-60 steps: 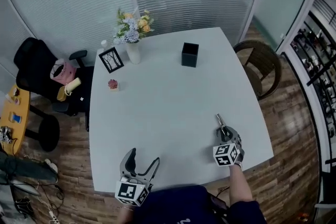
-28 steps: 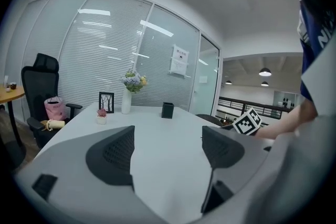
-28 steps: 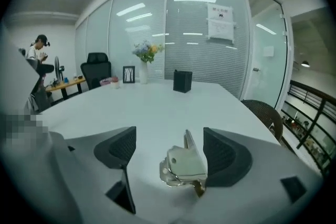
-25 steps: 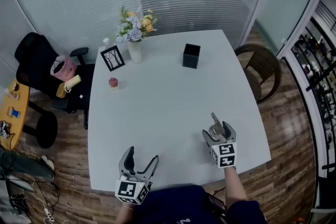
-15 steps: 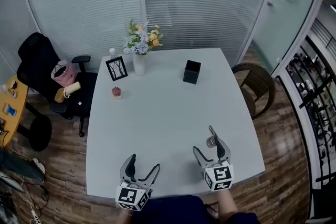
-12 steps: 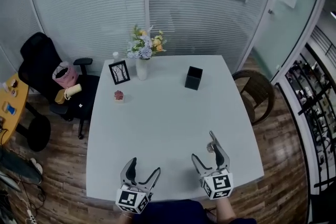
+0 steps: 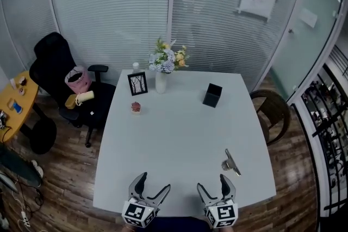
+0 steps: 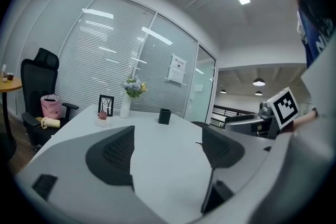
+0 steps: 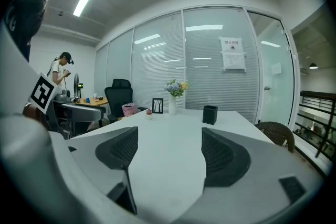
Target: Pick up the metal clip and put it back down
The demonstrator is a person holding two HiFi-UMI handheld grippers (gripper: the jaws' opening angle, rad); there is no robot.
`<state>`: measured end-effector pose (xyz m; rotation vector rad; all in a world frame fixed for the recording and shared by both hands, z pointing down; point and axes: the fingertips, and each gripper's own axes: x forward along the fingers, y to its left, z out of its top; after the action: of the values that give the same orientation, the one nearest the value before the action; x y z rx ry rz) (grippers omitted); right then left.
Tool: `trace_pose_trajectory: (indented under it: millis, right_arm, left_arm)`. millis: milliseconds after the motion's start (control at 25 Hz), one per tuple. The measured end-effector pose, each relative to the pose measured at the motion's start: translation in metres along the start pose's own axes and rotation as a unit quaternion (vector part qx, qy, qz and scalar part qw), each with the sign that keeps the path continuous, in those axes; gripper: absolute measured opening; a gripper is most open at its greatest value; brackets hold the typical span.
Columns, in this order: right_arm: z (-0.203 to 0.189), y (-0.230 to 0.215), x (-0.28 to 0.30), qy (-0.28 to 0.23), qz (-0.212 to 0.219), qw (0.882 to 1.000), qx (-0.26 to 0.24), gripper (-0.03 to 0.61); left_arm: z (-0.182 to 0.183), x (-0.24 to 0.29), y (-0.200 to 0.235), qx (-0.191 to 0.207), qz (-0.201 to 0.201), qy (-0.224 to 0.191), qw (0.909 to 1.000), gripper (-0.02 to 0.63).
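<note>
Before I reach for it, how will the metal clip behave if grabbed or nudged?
The metal clip looks small and thin, so probably light and stiff. Shiny metal on the smooth table may skid when nudged. It lies low, so rolling seems unlikely.

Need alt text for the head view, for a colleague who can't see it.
The metal clip lies on the white table near its right edge, just ahead of the open, empty right gripper. The left gripper, also open and empty, sits at the near edge; a flower vase, picture frame and black box stand at the far end.
</note>
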<state>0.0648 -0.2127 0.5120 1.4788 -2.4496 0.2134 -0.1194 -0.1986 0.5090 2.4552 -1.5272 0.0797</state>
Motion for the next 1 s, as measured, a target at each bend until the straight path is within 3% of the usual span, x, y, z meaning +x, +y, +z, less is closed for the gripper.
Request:
trace_pose_trajectory:
  millis: [160, 240, 320, 560, 800, 1000]
  right_arm:
    - [0.009, 0.010, 0.007, -0.015, 0.003, 1.000, -0.011, 0.359]
    - [0.014, 0.012, 0.009, -0.024, 0.000, 1.000, -0.009, 0.294]
    - [0.018, 0.013, 0.009, -0.035, -0.002, 0.999, -0.003, 0.195]
    - [0.023, 0.017, 0.008, -0.049, 0.012, 0.999, -0.007, 0.011]
    - [0.021, 0.016, 0.012, -0.061, 0.029, 0.998, 0.010, 0.009]
    - [0.018, 0.018, 0.021, -0.055, 0.032, 0.998, -0.009, 0.008]
  left_arm:
    - [-0.001, 0.001, -0.003, 0.010, -0.026, 0.013, 0.9995, 0.383]
    - [-0.002, 0.002, -0.003, 0.020, -0.032, 0.022, 0.9991, 0.354]
    - [0.000, 0.000, -0.004, 0.022, -0.031, 0.021, 0.9990, 0.279]
    - [-0.004, 0.000, 0.001, 0.010, -0.012, 0.020, 0.9997, 0.008]
    - [-0.013, 0.007, -0.007, 0.043, -0.024, 0.042, 0.9979, 0.002]
    - [-0.003, 0.009, -0.008, 0.004, -0.030, 0.019, 0.9994, 0.002]
